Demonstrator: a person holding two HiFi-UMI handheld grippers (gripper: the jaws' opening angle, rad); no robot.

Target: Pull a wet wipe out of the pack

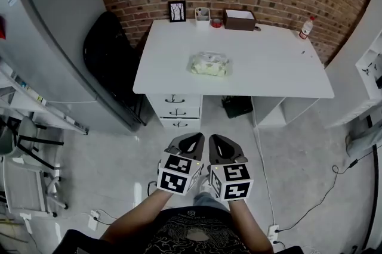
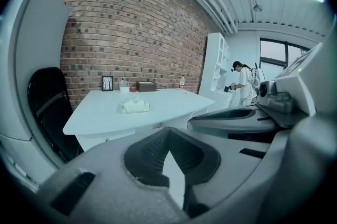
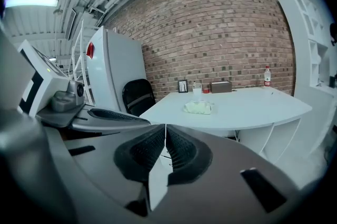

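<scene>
Head view: the task has not begun, by my reading. The wet wipe pack (image 1: 209, 64) lies untouched on the white table (image 1: 274, 68), a little left of the middle and nearer the front edge than the back, with no wipe showing out of it. The left gripper (image 1: 192, 138) and the right gripper (image 1: 218, 141) hang side by side over the floor, well apart from the table's front edge, each clenched and holding nothing. Everything is left to do: reach the table, steady the pack, pinch a wipe and draw it out. Along the back edge stand a picture frame (image 1: 177, 11), a white cup (image 1: 202, 14) and a brown box (image 1: 240, 19), with a bottle (image 1: 306, 27) near the back right corner. No writing can be read; the marker cubes carry only black-and-white squares, and the print on the pack and bottle is too small.

Left gripper view: the left gripper (image 2: 168, 132) has its jaw tips together with nothing between them, and the wet wipe pack (image 2: 135, 106) sits far off on the table, its lid apparently down. A person (image 2: 243, 83) stands in the background beside white shelving. No label is legible.

Right gripper view: the right gripper (image 3: 165, 127) is likewise closed tip to tip and empty, and the wet wipe pack (image 3: 198, 107) is near the table's middle, well apart from the jaws. The bottle's label shows only as a red band.
</scene>
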